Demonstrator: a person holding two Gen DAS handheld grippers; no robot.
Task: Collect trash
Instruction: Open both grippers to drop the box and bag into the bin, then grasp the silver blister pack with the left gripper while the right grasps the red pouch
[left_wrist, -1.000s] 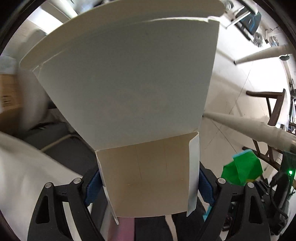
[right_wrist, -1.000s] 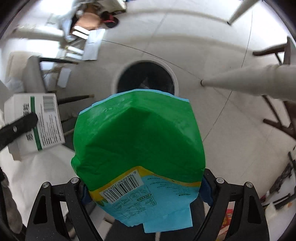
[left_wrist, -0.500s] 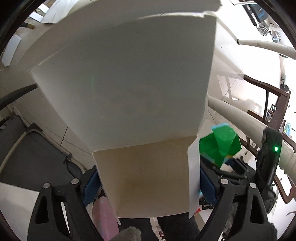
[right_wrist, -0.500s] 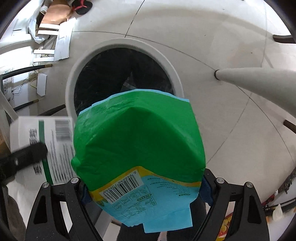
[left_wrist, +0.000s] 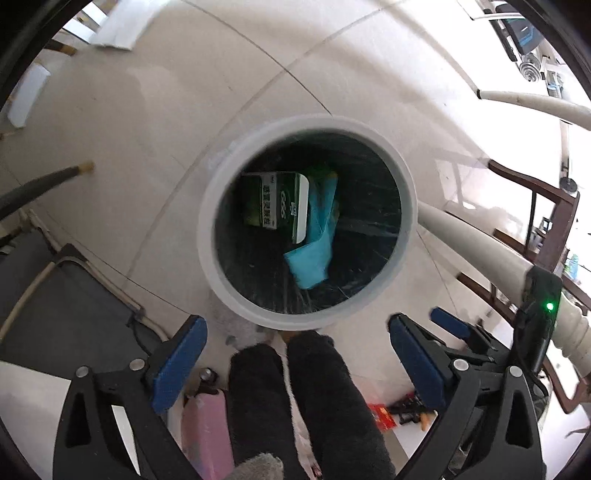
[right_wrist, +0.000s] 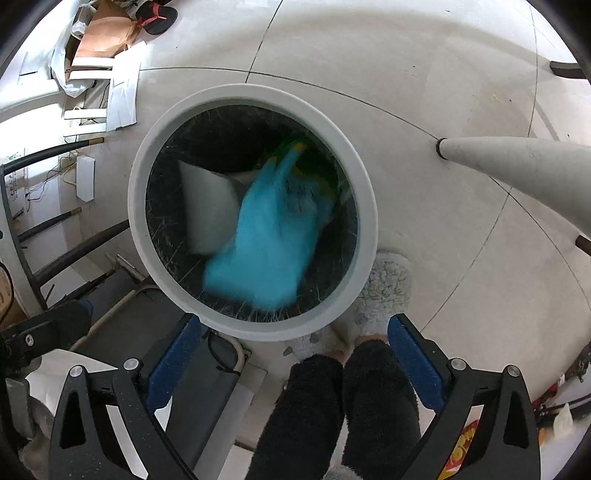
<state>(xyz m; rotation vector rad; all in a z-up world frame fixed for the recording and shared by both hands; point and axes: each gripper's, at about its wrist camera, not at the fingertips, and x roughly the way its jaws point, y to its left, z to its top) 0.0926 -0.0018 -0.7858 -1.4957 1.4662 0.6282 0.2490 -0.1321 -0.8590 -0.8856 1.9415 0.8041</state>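
Observation:
A round bin with a pale grey rim (left_wrist: 218, 177) (right_wrist: 362, 177) stands on the floor below both grippers. Inside it lie a white and green carton (left_wrist: 280, 201) (right_wrist: 207, 203) and a blue and green snack bag (left_wrist: 314, 240), which looks blurred in the right wrist view (right_wrist: 266, 243). My left gripper (left_wrist: 295, 354) hangs over the bin's near rim, its jaws opening wide with nothing between them. My right gripper (right_wrist: 291, 354) is likewise above the near rim, jaws opening and empty. The right gripper's fingers (left_wrist: 447, 325) show at the right of the left wrist view.
The person's dark fuzzy trouser legs (right_wrist: 343, 406) and pale slippers (right_wrist: 384, 284) stand just before the bin. White table legs (right_wrist: 517, 166) slant in from the right. Paper, cardboard and a bag (right_wrist: 99, 55) lie on the floor at far left, beside dark chair legs (right_wrist: 74, 251).
Both grippers came down over the bin and opened. The carton left the left gripper and the snack bag left the right one; both are now inside the bin.

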